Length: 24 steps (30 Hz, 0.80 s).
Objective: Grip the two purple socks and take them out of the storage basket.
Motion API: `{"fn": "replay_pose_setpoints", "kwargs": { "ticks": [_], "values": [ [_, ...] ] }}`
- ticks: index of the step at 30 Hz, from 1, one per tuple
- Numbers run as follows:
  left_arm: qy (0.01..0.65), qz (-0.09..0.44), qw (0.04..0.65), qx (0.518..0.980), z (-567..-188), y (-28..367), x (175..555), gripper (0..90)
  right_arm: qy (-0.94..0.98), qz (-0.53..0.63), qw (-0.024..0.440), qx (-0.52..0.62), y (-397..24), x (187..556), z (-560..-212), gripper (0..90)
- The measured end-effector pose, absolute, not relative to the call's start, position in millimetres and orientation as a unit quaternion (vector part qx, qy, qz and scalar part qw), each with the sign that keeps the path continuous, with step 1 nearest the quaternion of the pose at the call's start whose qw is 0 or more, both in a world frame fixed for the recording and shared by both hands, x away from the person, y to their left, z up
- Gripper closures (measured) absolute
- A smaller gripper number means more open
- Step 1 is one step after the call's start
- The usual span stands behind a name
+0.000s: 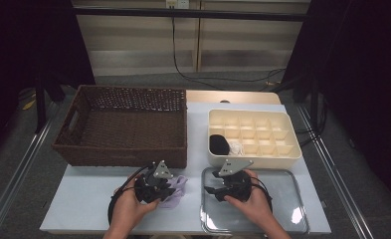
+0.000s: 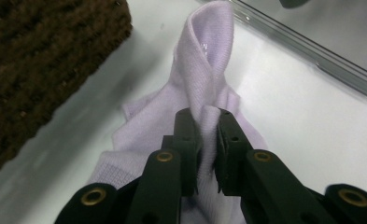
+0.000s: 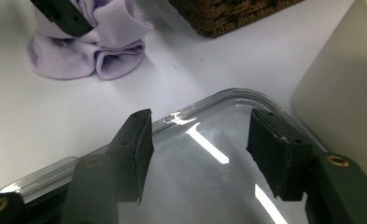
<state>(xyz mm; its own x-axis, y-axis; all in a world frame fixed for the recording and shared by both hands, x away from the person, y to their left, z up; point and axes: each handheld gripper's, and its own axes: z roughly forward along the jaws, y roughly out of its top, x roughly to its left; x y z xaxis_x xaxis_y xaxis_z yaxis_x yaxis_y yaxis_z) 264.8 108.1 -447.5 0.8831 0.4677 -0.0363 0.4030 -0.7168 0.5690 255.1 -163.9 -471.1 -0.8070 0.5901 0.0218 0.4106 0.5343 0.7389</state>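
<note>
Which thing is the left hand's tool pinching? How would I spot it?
Find the big brown woven basket. Just in front of its near right corner, on the white table, lies a crumpled sock. It is the one soft, pale purple thing there, pinched by the left gripper.

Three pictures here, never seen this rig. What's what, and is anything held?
No robot: a person holds two-jaw tongs in each hand. The high view looks down on the table; the other two views ride on the tongs themselves.

On the table: a brown wicker basket, a cream divider box with a black bundle and a white one inside, and a clear lid lying flat.

The left tongs pinch a lilac sock. The right tongs hang open above the clear lid, holding nothing.
</note>
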Motion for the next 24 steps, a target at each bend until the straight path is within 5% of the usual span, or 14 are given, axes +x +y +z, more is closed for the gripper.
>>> {"fn": "replay_pose_setpoints", "kwargs": {
  "ticks": [8, 14, 20, 24],
  "values": [
    [0.203, 0.059, 0.334, 0.919, -436.1, 81.3, 281.9, 79.7, 0.862, 0.389, 0.116, 0.304, -177.6, 256.4, -469.9, 39.2],
    [0.223, 0.018, 0.334, 0.915, -451.7, 73.7, 281.9, 56.4, 0.86, 0.389, 0.11, 0.311, -184.2, 254.5, -472.5, 38.6],
    [0.233, 0.016, 0.332, 0.914, -439.8, 87.1, 274.2, 57.2, 0.861, 0.385, 0.115, 0.311, -186.7, 256.2, -471.3, 41.1],
    [0.239, 0.0, 0.32, 0.917, -443.4, 90.5, 269.1, 68.1, 0.861, 0.386, 0.115, 0.311, -185.8, 259.5, -468.7, 49.8]
  ]
}}
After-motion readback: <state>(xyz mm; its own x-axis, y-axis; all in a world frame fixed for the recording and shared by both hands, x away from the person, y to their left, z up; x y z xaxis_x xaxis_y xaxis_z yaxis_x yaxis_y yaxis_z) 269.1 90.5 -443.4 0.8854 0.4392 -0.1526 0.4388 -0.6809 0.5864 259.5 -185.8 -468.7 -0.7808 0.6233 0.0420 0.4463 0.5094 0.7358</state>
